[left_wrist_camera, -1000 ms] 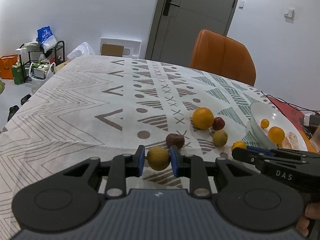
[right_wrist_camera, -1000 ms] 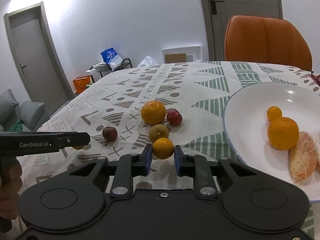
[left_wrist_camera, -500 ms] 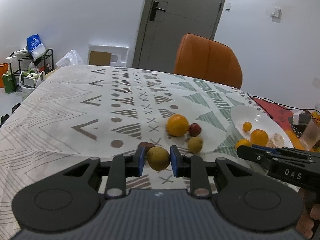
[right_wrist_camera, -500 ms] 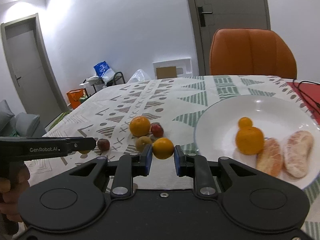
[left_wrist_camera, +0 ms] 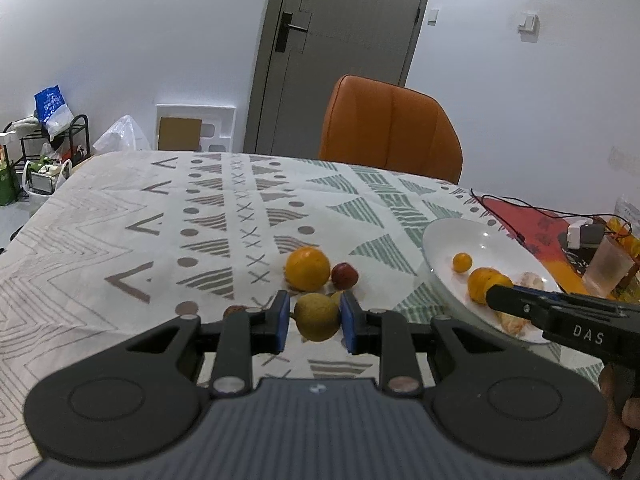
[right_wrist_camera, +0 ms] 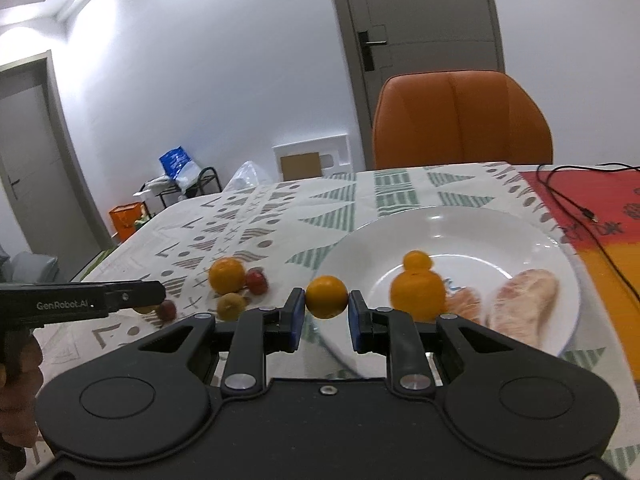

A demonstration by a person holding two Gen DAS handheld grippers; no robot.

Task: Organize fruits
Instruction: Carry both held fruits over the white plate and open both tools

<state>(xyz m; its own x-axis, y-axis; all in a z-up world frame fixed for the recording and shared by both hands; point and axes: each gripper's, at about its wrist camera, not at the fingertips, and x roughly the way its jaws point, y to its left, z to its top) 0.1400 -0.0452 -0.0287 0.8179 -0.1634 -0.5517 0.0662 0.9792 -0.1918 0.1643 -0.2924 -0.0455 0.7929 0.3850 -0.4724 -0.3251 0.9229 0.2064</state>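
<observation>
My left gripper (left_wrist_camera: pixel 314 316) is shut on a yellow-green fruit (left_wrist_camera: pixel 317 317), held above the patterned tablecloth. My right gripper (right_wrist_camera: pixel 326 300) is shut on a small orange (right_wrist_camera: pixel 327 296), held at the left rim of the white plate (right_wrist_camera: pixel 500 232). On the plate lie an orange (right_wrist_camera: pixel 418 296), a tiny orange (right_wrist_camera: pixel 417 260) and peeled segments (right_wrist_camera: pixel 524 300). On the cloth left of the plate sit a big orange (left_wrist_camera: pixel 307 269), a red fruit (left_wrist_camera: pixel 345 276), a yellow-green fruit (right_wrist_camera: pixel 231 306) and a brown fruit (right_wrist_camera: pixel 166 310).
An orange chair (left_wrist_camera: pixel 390 128) stands at the table's far side. A red-orange mat (right_wrist_camera: pixel 600 216) with a black cable (right_wrist_camera: pixel 568 200) lies right of the plate, with a plastic cup (left_wrist_camera: pixel 608 266) near it. A shelf and bags (left_wrist_camera: pixel 44 148) stand on the floor at left.
Both grippers rose from the cloth with their fruit and moved right. The right one now holds its orange at the plate's left rim.
</observation>
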